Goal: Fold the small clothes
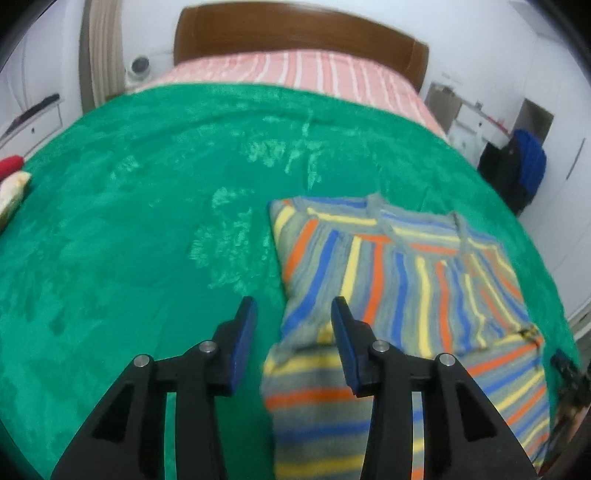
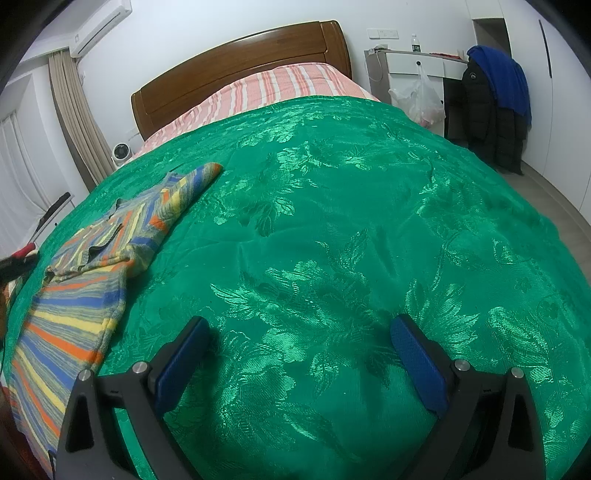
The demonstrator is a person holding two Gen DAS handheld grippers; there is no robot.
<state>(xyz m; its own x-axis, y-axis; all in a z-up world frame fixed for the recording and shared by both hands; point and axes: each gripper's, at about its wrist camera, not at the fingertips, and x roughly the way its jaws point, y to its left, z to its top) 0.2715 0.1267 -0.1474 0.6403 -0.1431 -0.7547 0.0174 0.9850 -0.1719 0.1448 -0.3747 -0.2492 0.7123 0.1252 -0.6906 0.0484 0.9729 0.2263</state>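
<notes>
Currently both sets of jaws spread, holding nothing: left gripper (image 1: 294,308) above edge of striped garment (image 1: 402,280) on green bedspread (image 1: 147,221); right gripper (image 2: 300,326) over bare bedspread.

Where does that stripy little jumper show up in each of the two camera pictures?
Left wrist view: the striped jumper fills the lower right, just beyond the open left gripper.
Right wrist view: it lies at the far left edge, well away from the open right gripper.
Shared landmark: the wooden headboard.
</notes>
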